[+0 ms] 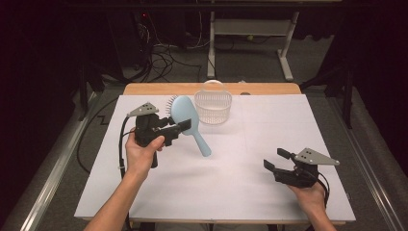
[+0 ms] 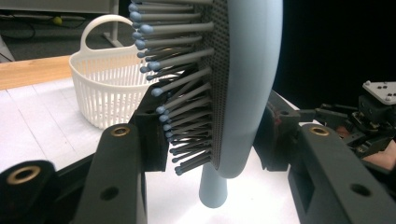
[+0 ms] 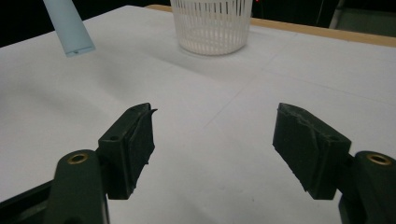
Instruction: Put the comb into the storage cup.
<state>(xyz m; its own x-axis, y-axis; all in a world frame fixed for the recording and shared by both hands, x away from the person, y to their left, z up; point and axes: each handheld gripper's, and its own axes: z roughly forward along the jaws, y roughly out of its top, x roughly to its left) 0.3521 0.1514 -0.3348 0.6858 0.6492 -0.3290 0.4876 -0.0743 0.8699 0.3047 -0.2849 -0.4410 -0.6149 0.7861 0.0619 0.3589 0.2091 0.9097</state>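
Note:
A light blue hairbrush hangs above the white table, bristles facing left and away, handle slanting down toward the table's middle. My left gripper is shut on the lower part of its head. In the left gripper view the brush stands upright between the two jaws, with the pads pressing on the bristle side and the smooth back. Near the front right of the table my right gripper is open, nothing between its jaws. The tip of the brush handle shows at that view's upper left.
A white slatted plastic basket with a hoop handle stands at the back centre of the table, just right of the brush head. A wooden edge runs along the far side. Cables and a desk frame lie on the floor beyond.

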